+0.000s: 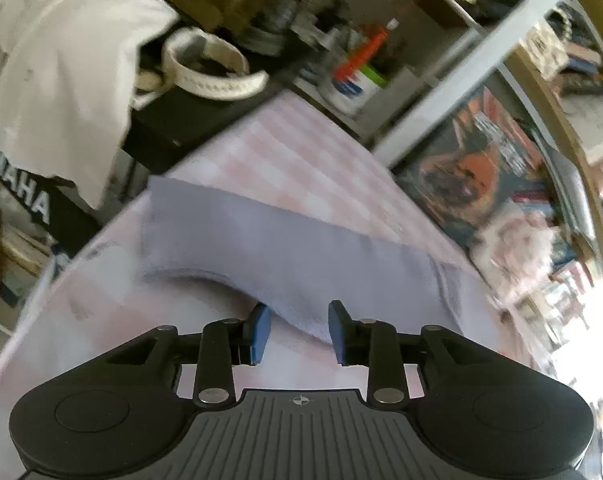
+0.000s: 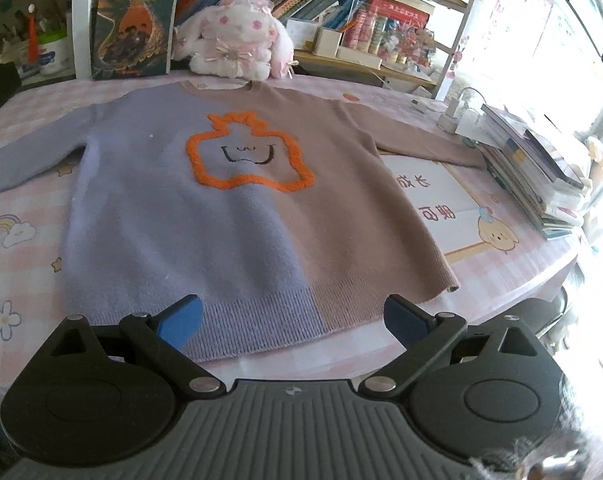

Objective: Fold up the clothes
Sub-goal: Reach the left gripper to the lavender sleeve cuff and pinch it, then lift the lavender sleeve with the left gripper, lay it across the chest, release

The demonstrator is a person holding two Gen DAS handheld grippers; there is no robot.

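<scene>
Sweater (image 2: pixel 237 200) lies flat on the worktop (image 2: pixel 501 280), front up, sleeves out. Left gripper (image 1: pixel 299 330) sits narrowed at the lilac sleeve (image 1: pixel 261 240), pads apparently not pinching it. Right gripper (image 2: pixel 293 320) hovers wide over the hem. Risk: left closes on the edge only, and the sleeve slips mid-fold.

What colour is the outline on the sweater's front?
Orange; the outline on the sweater shows best in the right wrist view.
</scene>
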